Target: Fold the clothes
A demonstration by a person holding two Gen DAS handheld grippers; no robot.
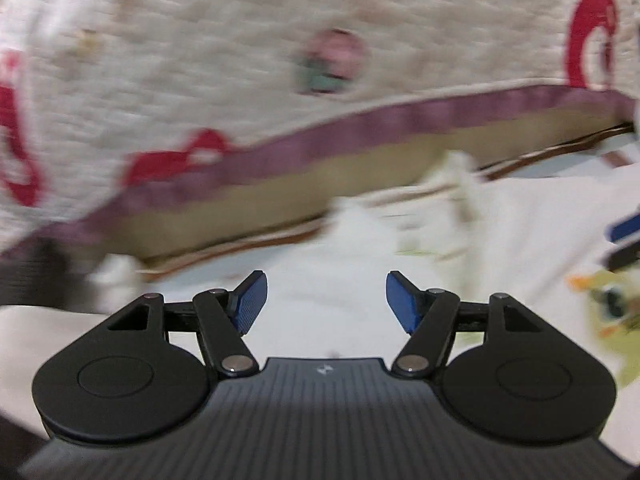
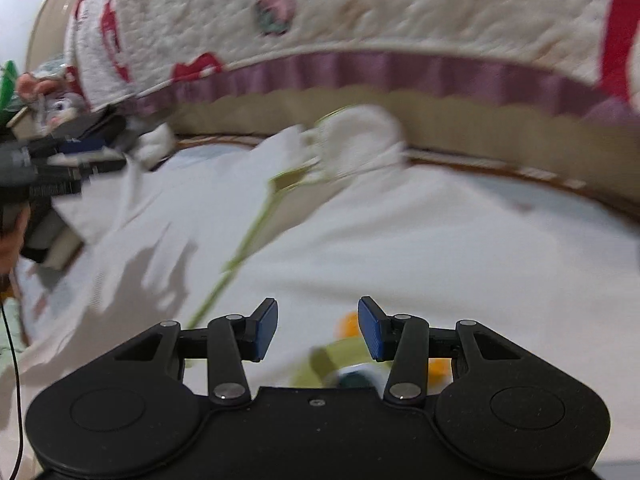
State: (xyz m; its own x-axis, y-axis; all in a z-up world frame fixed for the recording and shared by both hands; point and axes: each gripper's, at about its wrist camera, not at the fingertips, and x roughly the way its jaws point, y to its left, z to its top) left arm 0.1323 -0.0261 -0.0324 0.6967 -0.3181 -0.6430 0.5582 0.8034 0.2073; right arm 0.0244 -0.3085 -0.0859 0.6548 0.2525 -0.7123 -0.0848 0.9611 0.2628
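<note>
A white garment [image 2: 400, 232] with a green seam line [image 2: 244, 248] and a green-and-orange print [image 2: 344, 356] lies spread on the bed. It also shows in the left wrist view [image 1: 520, 232], with the print [image 1: 608, 304] at the right. My left gripper [image 1: 326, 304] is open and empty, just above the white cloth. My right gripper [image 2: 318, 328] is open and empty, above the printed part. The other gripper [image 2: 44, 168] shows at the left edge of the right wrist view, and its blue fingers [image 1: 624, 228] at the right edge of the left wrist view. Both views are motion-blurred.
A quilted cream blanket [image 1: 240, 60] with red shapes and a purple border [image 1: 360, 132] lies beyond the garment; it also shows in the right wrist view [image 2: 400, 12]. A plush toy [image 2: 56, 108] sits at the far left. A black cable [image 2: 16, 380] hangs at the left.
</note>
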